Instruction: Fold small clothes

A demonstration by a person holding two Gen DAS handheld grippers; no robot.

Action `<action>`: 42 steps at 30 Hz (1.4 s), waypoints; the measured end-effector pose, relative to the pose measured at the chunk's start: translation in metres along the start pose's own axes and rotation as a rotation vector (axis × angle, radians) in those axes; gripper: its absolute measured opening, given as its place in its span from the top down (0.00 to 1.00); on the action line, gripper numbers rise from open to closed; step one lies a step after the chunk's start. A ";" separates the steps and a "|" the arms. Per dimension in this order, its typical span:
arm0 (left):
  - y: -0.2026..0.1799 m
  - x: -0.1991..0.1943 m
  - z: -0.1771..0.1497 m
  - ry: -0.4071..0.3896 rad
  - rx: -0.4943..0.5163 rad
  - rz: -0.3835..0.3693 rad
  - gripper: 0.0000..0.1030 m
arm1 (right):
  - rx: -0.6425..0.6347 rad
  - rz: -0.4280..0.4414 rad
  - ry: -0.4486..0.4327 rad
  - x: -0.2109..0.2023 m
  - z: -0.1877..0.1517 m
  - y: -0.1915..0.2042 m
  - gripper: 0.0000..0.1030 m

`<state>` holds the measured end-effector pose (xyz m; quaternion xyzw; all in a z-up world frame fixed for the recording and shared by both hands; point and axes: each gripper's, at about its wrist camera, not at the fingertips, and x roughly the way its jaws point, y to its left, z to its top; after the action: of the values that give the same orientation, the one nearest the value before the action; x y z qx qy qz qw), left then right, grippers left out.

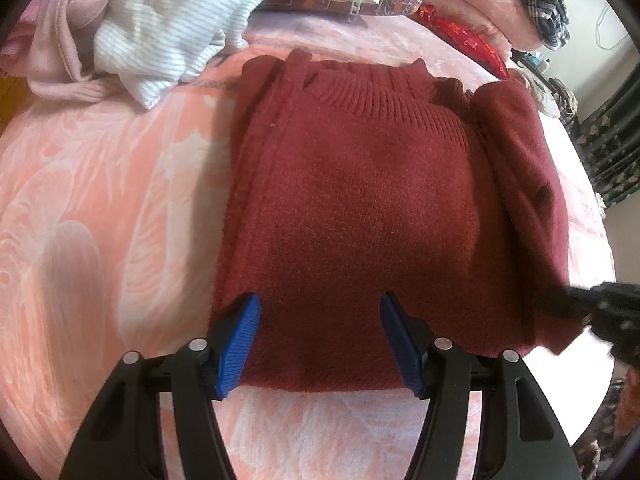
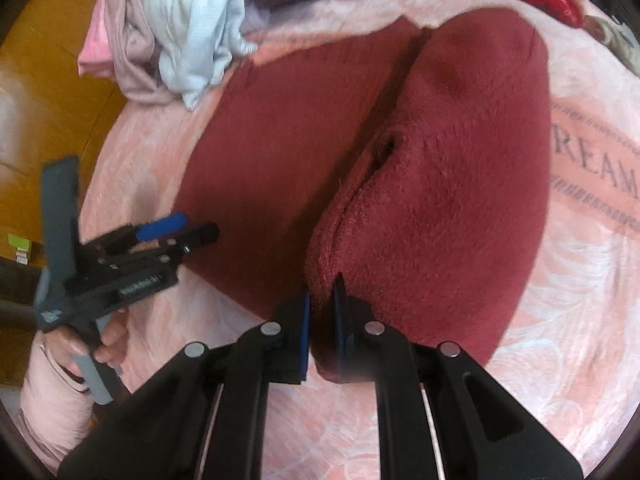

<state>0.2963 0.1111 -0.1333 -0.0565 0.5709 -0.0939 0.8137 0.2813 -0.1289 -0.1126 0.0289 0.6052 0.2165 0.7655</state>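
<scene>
sweater: dark red knit sweater point(image 1: 360, 200) lying on the bed, ribbed collar at the far end, hem at the near end. Its left sleeve side is folded in over the body; in the right wrist view the right side point(image 2: 460, 160) is lifted and doubled over toward the middle, forming a raised fold with a dark crease between it and the flat part.

right hand-held gripper: right hand-held gripper point(image 2: 322, 312) points steeply down at the near right corner of the sweater. Blue pads nearly together, a pinch of the red knit edge clamped between them. In the left wrist view it shows only as a blurred black shape at the right edge point(image 1: 608, 312), at the sweater's near right corner.

left hand-held gripper: left hand-held gripper point(image 1: 318, 340) hangs over the near hem, jaws standing well apart, blue pads on either side of the fabric but gripping nothing. In the right wrist view it sits to the left of the sweater, held by a hand point(image 2: 100, 344) with a pale pink sleeve.

bed: pink blanket point(image 1: 100, 220) with a pale leaf pattern; printed letters at the right.

surroundings: heap of clothes point(image 1: 160, 32) at the far left, white ribbed and pale pink pieces. Red cushion point(image 1: 472, 44) at the far right.
</scene>
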 end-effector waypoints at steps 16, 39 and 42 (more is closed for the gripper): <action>-0.033 -0.021 0.015 -0.015 -0.030 -0.131 0.31 | -0.003 0.167 -0.020 -0.021 -0.029 -0.020 0.54; -0.149 0.059 0.046 0.155 -0.027 -0.259 0.62 | 0.109 0.068 0.005 -0.052 -0.082 -0.131 0.54; -0.150 0.059 0.041 0.138 -0.035 -0.291 0.86 | 0.130 0.053 0.019 -0.049 -0.087 -0.139 0.54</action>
<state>0.3406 -0.0485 -0.1437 -0.1459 0.6126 -0.2045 0.7494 0.2324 -0.2913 -0.1332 0.0925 0.6244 0.1973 0.7501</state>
